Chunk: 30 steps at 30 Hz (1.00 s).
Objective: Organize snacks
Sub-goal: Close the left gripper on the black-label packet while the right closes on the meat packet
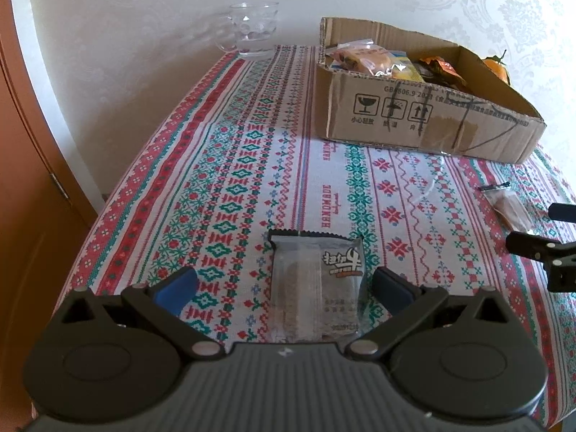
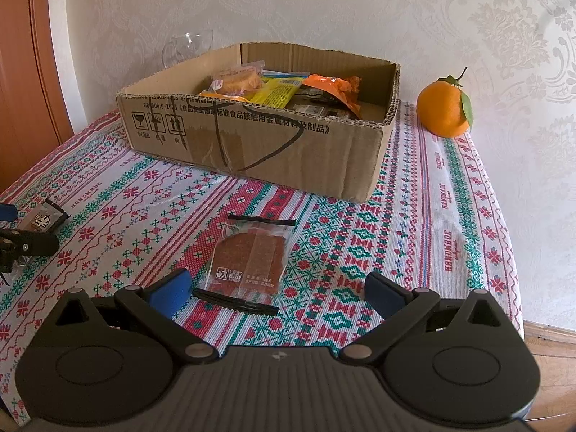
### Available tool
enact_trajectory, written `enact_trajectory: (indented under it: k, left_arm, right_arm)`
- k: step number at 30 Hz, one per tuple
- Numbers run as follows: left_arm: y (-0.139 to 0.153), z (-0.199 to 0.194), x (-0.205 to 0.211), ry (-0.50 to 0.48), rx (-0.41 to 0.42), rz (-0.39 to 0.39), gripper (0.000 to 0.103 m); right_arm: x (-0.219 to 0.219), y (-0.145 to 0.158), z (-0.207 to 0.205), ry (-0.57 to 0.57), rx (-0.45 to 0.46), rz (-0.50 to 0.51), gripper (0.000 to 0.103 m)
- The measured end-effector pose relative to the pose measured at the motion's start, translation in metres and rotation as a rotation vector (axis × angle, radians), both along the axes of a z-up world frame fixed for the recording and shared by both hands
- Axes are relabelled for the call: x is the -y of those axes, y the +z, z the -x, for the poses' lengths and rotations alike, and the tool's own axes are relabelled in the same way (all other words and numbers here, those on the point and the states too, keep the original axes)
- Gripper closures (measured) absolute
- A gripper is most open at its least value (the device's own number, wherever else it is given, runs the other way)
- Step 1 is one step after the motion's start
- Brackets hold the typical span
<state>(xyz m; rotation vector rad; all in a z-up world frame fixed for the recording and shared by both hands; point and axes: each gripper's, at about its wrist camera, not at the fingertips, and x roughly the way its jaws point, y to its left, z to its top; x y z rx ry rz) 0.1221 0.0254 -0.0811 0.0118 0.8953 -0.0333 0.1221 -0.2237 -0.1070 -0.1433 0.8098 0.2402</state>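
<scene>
Left wrist view: the left gripper [image 1: 284, 288] has its 2 blue-padded fingers [image 1: 178, 289] spread wide on either side of a grey snack packet [image 1: 316, 288] lying flat on the patterned tablecloth [image 1: 223, 165]; the packet's near end is hidden behind the gripper body, and contact with either pad cannot be made out. Ahead and to the right sits an open cardboard box [image 1: 414, 118] of wrapped snacks, a glass cup [image 1: 253, 30] beyond to the left. Bare cloth lies between. Right wrist view: the right gripper [image 2: 277, 293], fingers equally wide, frames a clear packet of reddish slices [image 2: 248, 262], lying nearer the left finger. An orange [image 2: 444, 108] stands right of the box, close to the table's edge.
</scene>
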Motion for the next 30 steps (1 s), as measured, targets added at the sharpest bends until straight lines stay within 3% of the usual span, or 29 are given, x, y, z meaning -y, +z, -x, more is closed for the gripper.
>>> enact_trajectory:
  k: [16, 18, 23, 25, 30]
  left_arm:
    - [0.002, 0.004, 0.005, -0.054, -0.013, 0.005, 0.002]
    - [0.003, 0.006, 0.009, -0.068, -0.009, 0.007, 0.006]
    - [0.010, 0.013, 0.018, -0.116, 0.009, 0.012, 0.036]
    - [0.011, 0.014, 0.021, -0.137, 0.016, 0.012, 0.043]
    - [0.012, 0.013, 0.022, -0.152, 0.023, 0.015, 0.046]
  right_arm:
    - [-0.001, 0.000, -0.001, -0.007, -0.002, 0.001, 0.000]
    - [-0.001, 0.000, -0.001, -0.008, -0.001, 0.001, 0.000]
    - [0.000, 0.000, -0.003, -0.013, -0.006, 0.001, 0.000]
    - [-0.002, 0.000, -0.004, -0.004, -0.003, 0.000, 0.000]
    - [-0.011, 0.003, -0.003, 0.034, 0.012, -0.002, 0.020]
